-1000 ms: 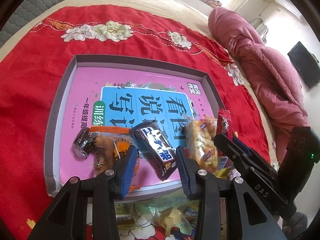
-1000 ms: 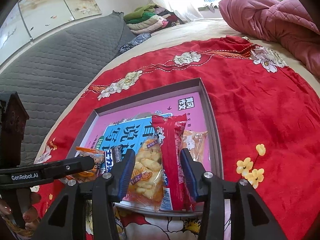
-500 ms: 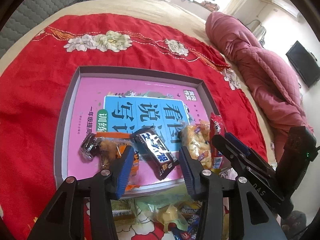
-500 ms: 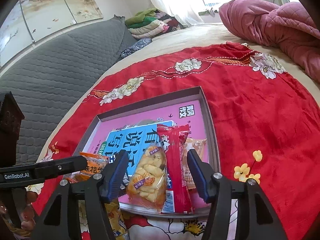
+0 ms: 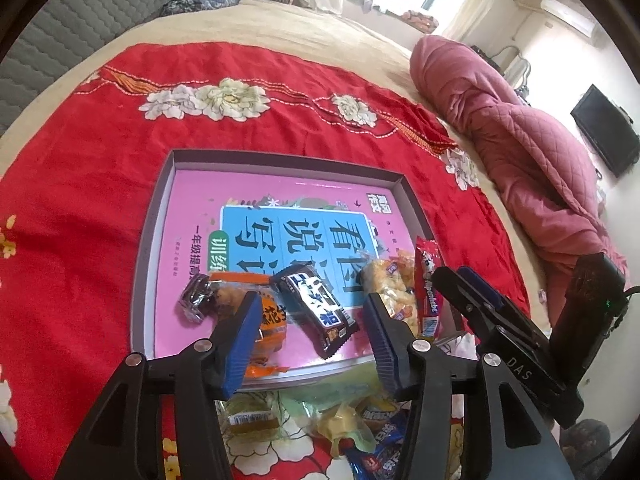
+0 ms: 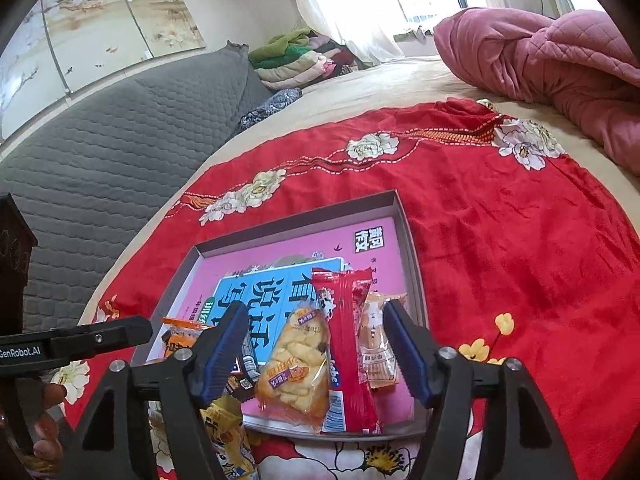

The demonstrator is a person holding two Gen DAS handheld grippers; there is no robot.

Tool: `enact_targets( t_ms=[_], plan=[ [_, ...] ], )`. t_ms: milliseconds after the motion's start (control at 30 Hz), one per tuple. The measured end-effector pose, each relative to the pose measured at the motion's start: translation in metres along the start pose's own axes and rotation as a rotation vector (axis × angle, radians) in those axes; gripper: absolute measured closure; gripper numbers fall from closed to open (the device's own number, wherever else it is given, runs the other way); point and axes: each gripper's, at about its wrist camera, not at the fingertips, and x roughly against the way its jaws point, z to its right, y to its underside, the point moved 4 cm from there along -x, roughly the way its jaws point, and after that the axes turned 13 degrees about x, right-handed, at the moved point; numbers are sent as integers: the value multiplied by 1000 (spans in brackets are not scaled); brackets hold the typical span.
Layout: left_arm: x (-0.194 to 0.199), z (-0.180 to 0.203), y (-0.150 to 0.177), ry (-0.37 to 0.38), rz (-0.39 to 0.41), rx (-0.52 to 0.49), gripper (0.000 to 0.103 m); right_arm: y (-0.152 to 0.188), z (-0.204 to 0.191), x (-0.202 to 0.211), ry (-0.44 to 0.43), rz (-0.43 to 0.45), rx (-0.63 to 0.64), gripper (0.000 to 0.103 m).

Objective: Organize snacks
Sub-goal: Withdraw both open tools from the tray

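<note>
A grey shallow box [image 5: 160, 208] [image 6: 408, 232] with a pink printed sheet inside lies on the red cloth. Along its near edge sit a small dark candy [image 5: 197, 298], an orange pack [image 5: 268, 322], a black bar [image 5: 316, 312], a clear bag of yellow puffs [image 5: 390, 292] [image 6: 294, 364], a red stick pack [image 5: 428, 288] [image 6: 346, 344] and a pale biscuit pack [image 6: 378, 344]. My left gripper [image 5: 310, 338] hovers above the black bar, its jaws opening and empty. My right gripper [image 6: 314, 354] hangs over the puffs and red pack, jaws opening, touching nothing.
Loose snacks lie on the cloth in front of the box: a green-yellow pack [image 5: 344, 416], a blue wrapper [image 5: 380, 452], a yellow bag [image 6: 224, 436]. A pink quilt [image 5: 512, 128] [image 6: 560, 60] is heaped on the right. A grey headboard [image 6: 100, 152] is at left.
Both grippers have widened their jaws. The left one has risen and drawn back, so the box looks smaller. The black bar and red stick pack lie free in the box.
</note>
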Motion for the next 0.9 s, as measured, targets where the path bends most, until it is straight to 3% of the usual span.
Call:
enact_targets(
  t_ms=[433,900],
  plan=[
    [18,-6,-1,-6,26,4,44,-15,4,20,7,71,-7,23],
    [33,-17,1,-16,38,21,44,-19,-1,29,-4,97,5,22]
  ],
)
